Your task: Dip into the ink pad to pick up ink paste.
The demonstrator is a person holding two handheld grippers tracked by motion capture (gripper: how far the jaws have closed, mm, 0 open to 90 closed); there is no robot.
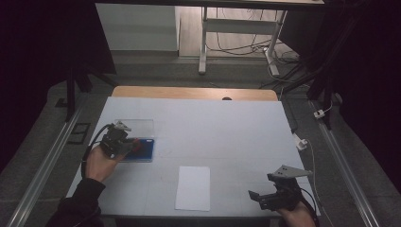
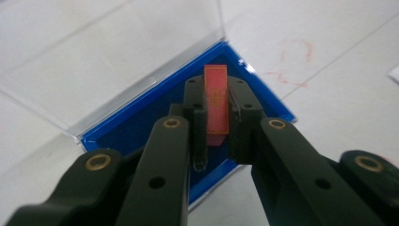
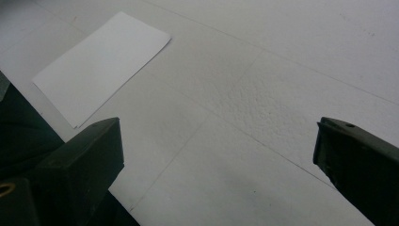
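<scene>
White tabletop (image 1: 227, 132), my left gripper (image 2: 217, 126) clamps the red card (image 2: 216, 101) edge-up over the blue case (image 2: 141, 120), right gripper (image 3: 216, 155) spread empty; I reckon it could twist and slip.

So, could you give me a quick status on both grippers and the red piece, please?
Left gripper shut on red piece, over open blue case. Right gripper open, holding nothing, near white sheet. Nothing in the way.

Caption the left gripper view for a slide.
Left gripper jaws shut on a red stamp above an open blue case.
</scene>
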